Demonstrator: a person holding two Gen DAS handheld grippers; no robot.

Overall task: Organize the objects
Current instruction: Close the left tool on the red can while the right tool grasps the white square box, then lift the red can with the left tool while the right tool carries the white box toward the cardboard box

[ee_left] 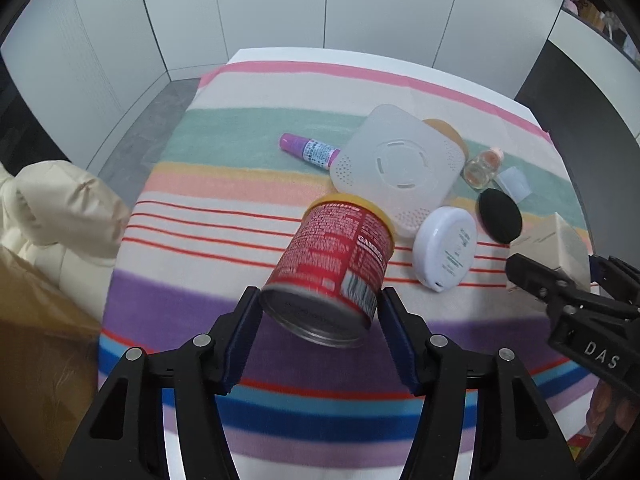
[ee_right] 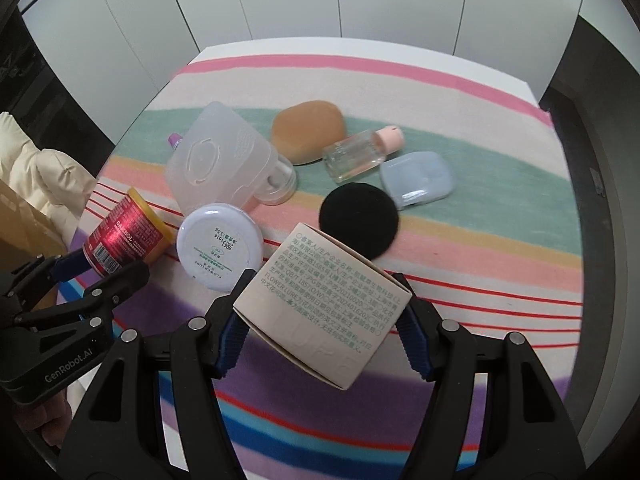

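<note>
My left gripper (ee_left: 320, 300) is shut on a red can with a yellow lid (ee_left: 336, 268), held tilted above the striped cloth; the can also shows in the right wrist view (ee_right: 120, 240). My right gripper (ee_right: 324, 300) is shut on a beige printed box (ee_right: 320, 308), held above the cloth; the box shows at the right of the left wrist view (ee_left: 560, 252). On the cloth lie a white round jar (ee_right: 220, 252), a black sponge puff (ee_right: 358, 218), a clear square container (ee_right: 216, 160), a tan sponge (ee_right: 308, 130), a small clear bottle (ee_right: 360, 152) and a blue case (ee_right: 416, 178).
A purple tube (ee_left: 310, 150) lies beyond the clear container (ee_left: 396, 168). The striped cloth (ee_left: 240, 200) covers a white table with edges at left and back. A cream padded jacket (ee_left: 60, 216) and a brown box (ee_left: 36, 344) are at the left.
</note>
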